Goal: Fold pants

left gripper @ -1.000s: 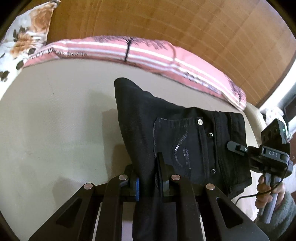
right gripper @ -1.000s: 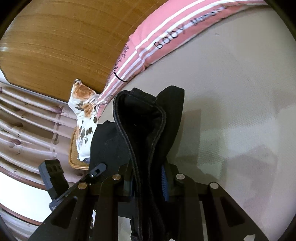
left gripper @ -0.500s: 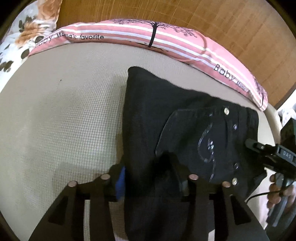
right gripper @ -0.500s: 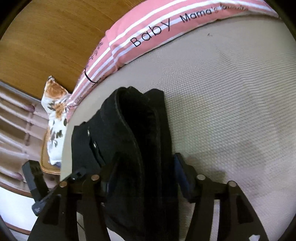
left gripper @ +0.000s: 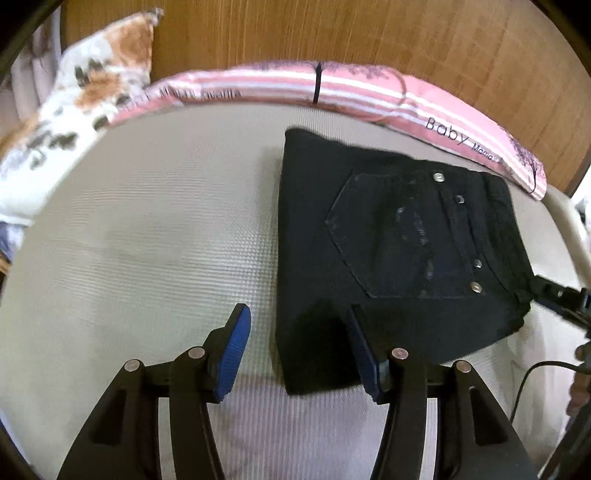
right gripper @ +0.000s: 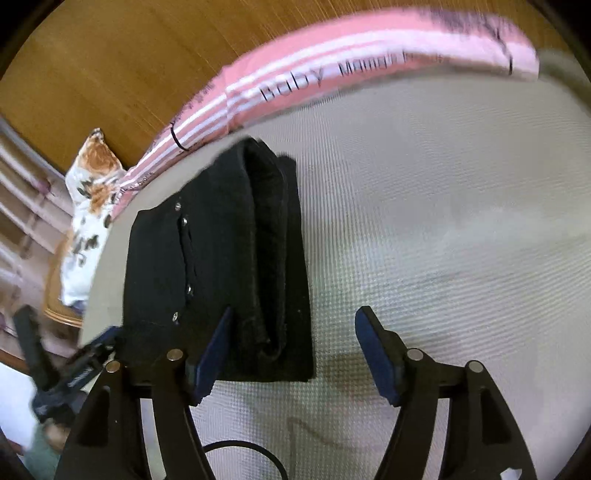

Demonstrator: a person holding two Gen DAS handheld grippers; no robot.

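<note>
Left wrist view: the left claw (left gripper: 299,347) stands spread and is opening wider, its blue pads (left gripper: 234,354) pressing on nothing; the near left corner of the folded black pants (left gripper: 388,251) lies between the two fingers, loose on the bed (left gripper: 147,229). From that claw outward, the bundle runs ahead and to the right, a back pocket and metal rivets facing up, its far edge close to the pink striped pillow (left gripper: 369,92) along the wooden headboard (left gripper: 369,33). A floral cushion (left gripper: 74,96) sits at the far left.

Right wrist view: the right claw (right gripper: 291,343) is likewise spread and opening, its left finger over the bundle's near edge and its right finger over bare mattress, so the pants (right gripper: 221,266) lie ahead and to the left of it, their long side running away toward the pillow (right gripper: 332,70). The stacked layers show along this side.

Each claw flanks one near corner of the bundle, and neither is plainly nearer. The fold looks close to finished; any further tidying would likely start from this near edge, which both claws can reach.
</note>
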